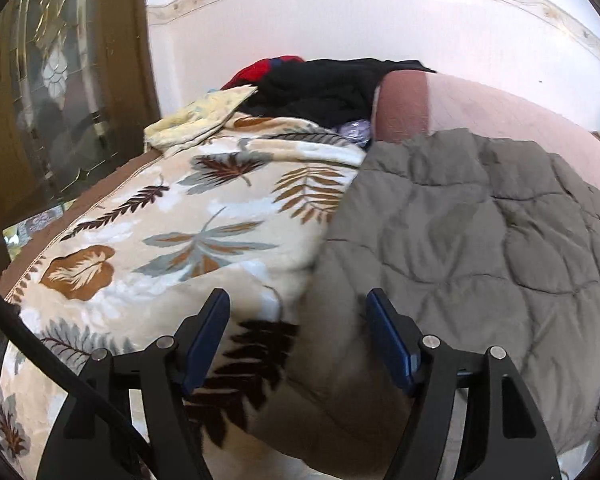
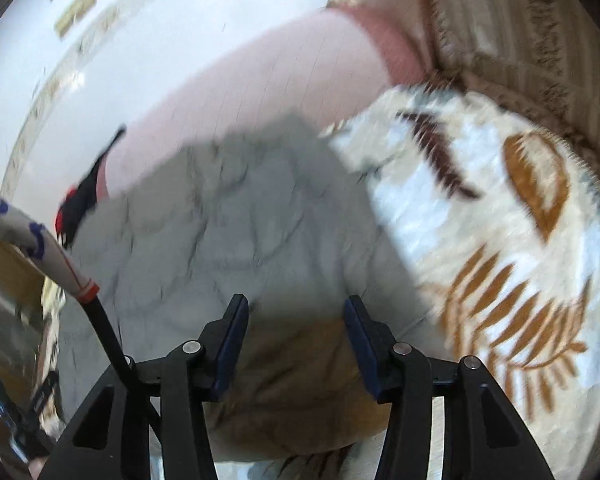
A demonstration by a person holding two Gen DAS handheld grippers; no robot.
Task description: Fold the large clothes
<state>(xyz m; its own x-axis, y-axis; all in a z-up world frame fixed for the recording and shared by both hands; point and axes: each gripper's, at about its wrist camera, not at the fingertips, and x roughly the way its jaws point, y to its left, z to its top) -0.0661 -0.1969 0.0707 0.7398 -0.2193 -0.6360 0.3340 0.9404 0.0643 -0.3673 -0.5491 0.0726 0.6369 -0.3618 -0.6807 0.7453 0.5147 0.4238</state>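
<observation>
A grey quilted garment (image 1: 460,236) lies spread on the bed, on a cream blanket with a leaf print (image 1: 204,216). My left gripper (image 1: 298,300) is open and empty, hovering over the garment's near left edge where it meets the blanket. In the right wrist view the same grey garment (image 2: 236,216) fills the middle, with the leaf blanket (image 2: 500,220) to its right. My right gripper (image 2: 296,304) is open and empty, just above the garment's near edge. The right view is motion-blurred.
A pile of black and red clothes (image 1: 320,88) and a pale yellow cloth (image 1: 200,116) lie at the far end of the bed by the white wall. A pink sheet (image 1: 500,108) covers the far right. A brown glazed door (image 1: 60,80) stands at left.
</observation>
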